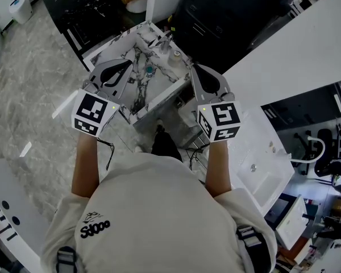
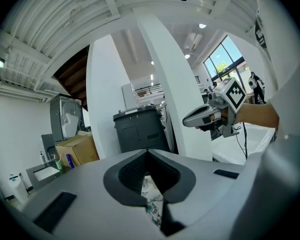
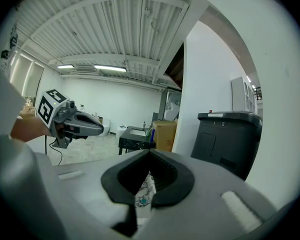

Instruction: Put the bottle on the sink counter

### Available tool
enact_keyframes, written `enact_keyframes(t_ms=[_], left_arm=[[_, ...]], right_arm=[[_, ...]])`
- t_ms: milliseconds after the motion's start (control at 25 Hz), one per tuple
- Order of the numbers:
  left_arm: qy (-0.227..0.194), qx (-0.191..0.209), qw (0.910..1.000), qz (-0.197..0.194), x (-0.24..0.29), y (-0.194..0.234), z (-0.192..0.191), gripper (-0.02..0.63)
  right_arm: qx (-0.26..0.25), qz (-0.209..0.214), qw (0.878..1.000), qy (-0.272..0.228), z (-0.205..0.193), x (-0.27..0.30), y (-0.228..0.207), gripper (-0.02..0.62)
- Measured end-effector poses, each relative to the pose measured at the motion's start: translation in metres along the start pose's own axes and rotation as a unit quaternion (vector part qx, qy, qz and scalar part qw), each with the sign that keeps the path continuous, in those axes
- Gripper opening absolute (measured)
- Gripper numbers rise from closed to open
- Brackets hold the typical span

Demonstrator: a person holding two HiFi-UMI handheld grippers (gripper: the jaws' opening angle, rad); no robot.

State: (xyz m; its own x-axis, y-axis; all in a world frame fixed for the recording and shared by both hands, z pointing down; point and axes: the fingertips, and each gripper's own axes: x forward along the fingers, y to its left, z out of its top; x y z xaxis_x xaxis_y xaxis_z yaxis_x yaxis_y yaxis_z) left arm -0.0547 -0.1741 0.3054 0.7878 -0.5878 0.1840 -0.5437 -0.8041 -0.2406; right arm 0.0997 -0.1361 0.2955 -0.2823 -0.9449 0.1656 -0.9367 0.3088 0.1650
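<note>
Head view: a small pale bottle [image 1: 176, 54], too blurred for detail, stands at the far edge of the white, black-veined marble sink counter [image 1: 141, 92], held by neither the grey left gripper [image 1: 128, 65] nor the right gripper [image 1: 195, 69].

Left gripper view: ribbed dark pads [image 2: 131, 172] pressed together, empty.

Right gripper view: the same, jaws closed on nothing.

2 grippers were counted: left gripper [image 1: 125, 67] & right gripper [image 1: 196, 70]. 2 marker cubes were counted, 1 per gripper: left cube [image 1: 94, 112], right cube [image 1: 220, 120]. 1 marbled sink counter [image 1: 137, 98] was seen, w/ 1 teal-topped item [image 1: 149, 70] made out on it; other small items there couldn't be counted. 1 cardboard box [image 2: 79, 149], 1 dark grey cabinet [image 2: 140, 129], 1 white basin [image 1: 261, 178] & 1 white bin [image 1: 20, 7] were noted. 1 person [image 1: 159, 220] was in view.
</note>
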Motion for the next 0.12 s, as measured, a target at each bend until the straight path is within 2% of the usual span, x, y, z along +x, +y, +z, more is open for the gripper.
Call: enact_keyframes(t_ms=[120], left_arm=[[0.002,-0.003,1.0,0.003,-0.0001,0.0033,-0.002,0.005]], right_arm=[[0.0,0.0,1.0,0.001,-0.0006,0.0012,-0.0019,0.009]])
